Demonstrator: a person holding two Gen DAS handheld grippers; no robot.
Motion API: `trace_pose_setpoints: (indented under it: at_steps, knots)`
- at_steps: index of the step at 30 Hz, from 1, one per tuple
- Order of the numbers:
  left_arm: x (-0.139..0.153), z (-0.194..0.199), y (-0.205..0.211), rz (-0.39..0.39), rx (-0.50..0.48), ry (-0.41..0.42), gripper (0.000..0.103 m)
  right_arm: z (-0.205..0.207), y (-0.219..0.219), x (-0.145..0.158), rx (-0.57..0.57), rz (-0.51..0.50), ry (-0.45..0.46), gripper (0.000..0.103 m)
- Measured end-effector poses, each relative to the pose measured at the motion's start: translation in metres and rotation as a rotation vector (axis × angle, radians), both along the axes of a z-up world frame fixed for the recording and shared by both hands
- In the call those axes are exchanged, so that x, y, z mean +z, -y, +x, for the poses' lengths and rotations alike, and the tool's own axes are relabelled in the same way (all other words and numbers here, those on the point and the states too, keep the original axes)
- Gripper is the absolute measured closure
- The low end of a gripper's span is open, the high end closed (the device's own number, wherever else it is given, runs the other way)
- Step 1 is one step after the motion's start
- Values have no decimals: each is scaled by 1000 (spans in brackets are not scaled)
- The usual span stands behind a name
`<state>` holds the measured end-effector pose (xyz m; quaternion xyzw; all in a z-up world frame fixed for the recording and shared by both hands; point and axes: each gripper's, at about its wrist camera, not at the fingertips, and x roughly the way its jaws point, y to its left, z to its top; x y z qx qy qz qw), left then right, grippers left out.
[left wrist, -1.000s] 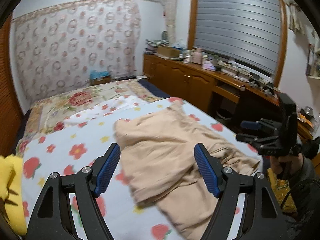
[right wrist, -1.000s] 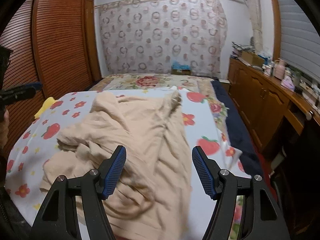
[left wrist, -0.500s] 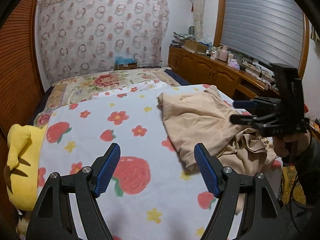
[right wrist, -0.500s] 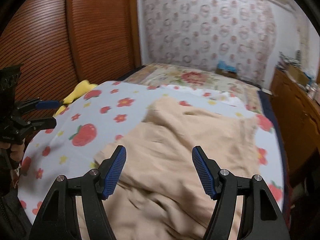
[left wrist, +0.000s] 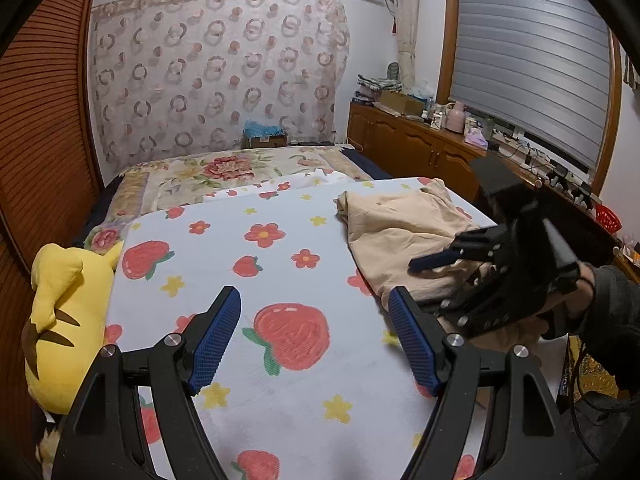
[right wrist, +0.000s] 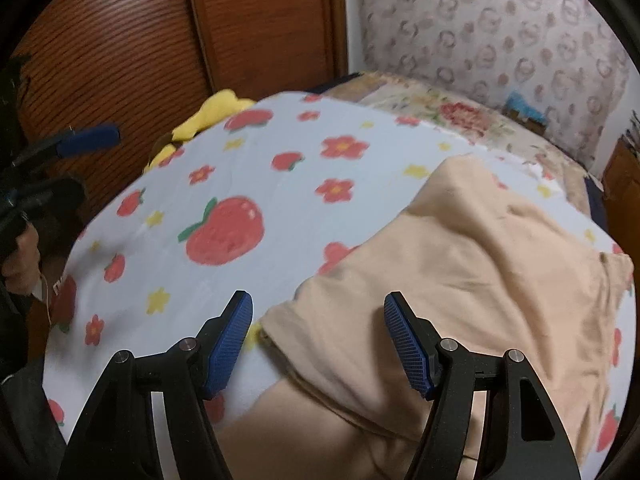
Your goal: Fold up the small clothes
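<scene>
Left view: the left gripper (left wrist: 314, 336) gaped empty over bare sheet (left wrist: 280, 264); the garment (left wrist: 404, 228) lay well to its right.

Right view: the right gripper (right wrist: 318, 340), open, hovered at the garment's near edge, clearly nearer.

This is a bedroom in a home. A bed (left wrist: 280, 280) fills most of the room, spread with a white cover printed with strawberries and flowers, and a floral quilt (left wrist: 224, 172) lies at its far end. A yellow plush toy (left wrist: 60, 320) sits at the bed's edge. Slatted wooden wardrobe doors (right wrist: 260, 20) line one side, a low wooden cabinet (left wrist: 420, 152) cluttered with household items runs under a shuttered window (left wrist: 532, 48), and a patterned curtain (left wrist: 216, 72) covers the far wall
</scene>
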<state>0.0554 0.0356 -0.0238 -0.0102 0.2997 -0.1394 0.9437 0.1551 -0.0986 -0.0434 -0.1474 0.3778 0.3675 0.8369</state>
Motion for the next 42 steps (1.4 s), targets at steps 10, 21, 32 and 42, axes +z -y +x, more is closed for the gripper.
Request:
trace_pose_setpoints:
  at_steps: [10, 21, 32, 42]
  knots:
    - [-8, 3, -1, -10, 2, -16, 26, 7, -24, -14, 27, -139, 53, 97]
    - [-10, 13, 23, 0, -53, -27, 26, 48, 65, 77, -187, -21, 239, 97]
    - [-14, 19, 44, 15, -94, -53, 26, 158, 132, 70, -581, -91, 211, 97]
    - [-18, 20, 57, 9, -112, -70, 26, 144, 125, 69, -600, -82, 197, 58]
